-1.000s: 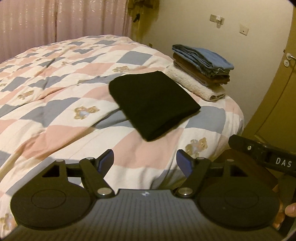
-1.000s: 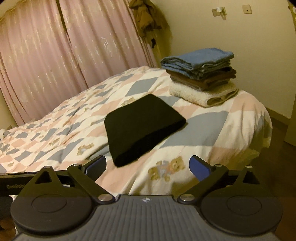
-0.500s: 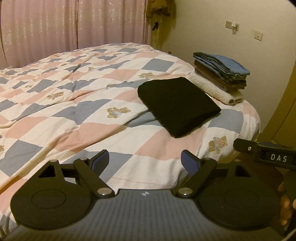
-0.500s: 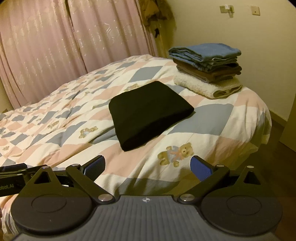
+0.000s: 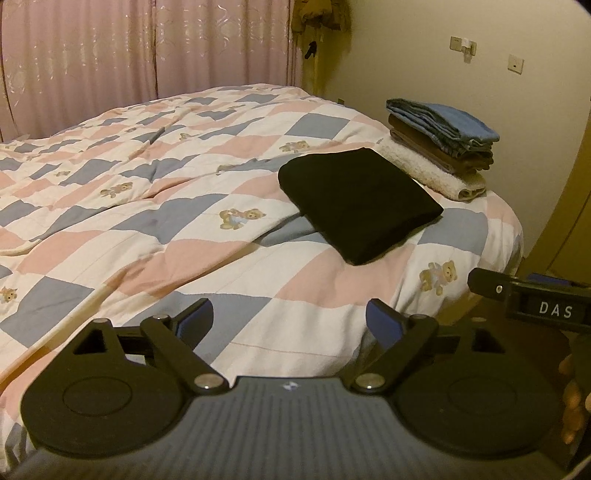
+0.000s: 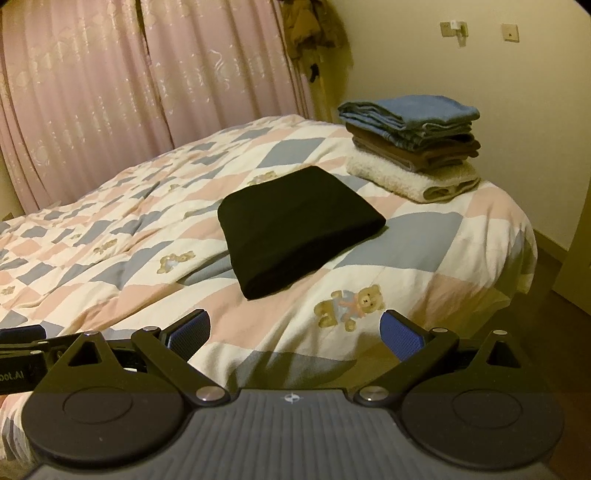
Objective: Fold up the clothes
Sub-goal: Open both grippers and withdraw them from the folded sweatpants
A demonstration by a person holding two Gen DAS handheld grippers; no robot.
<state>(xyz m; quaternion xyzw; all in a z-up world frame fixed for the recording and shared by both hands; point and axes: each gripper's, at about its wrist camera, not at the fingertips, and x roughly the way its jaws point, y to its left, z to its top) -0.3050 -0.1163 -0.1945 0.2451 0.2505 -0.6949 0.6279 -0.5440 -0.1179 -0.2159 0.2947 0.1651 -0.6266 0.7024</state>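
Observation:
A folded black garment [image 5: 358, 205] [image 6: 299, 225] lies flat on the bed's checked quilt [image 5: 166, 221] [image 6: 129, 240], near its right corner. Behind it stands a stack of folded clothes [image 5: 439, 144] [image 6: 413, 144]: blue on top, brown in the middle, a cream fleece underneath. My left gripper [image 5: 290, 321] hangs open over the quilt's near edge, well short of the black garment, holding nothing. My right gripper [image 6: 295, 334] is open and empty too, over the bed's front edge. Part of the right gripper [image 5: 532, 304] shows at the right of the left wrist view.
Pink curtains [image 6: 110, 92] hang behind the bed. A brown garment [image 6: 310, 26] hangs in the corner by the cream wall [image 5: 424, 74]. Wooden floor [image 6: 554, 314] runs right of the bed. A hand [image 5: 570, 398] shows at the left wrist view's right edge.
Both grippers have pulled back and turned left, so the black garment and the stack sit farther off and more to the right. Both stayed open; the clothes have not moved.

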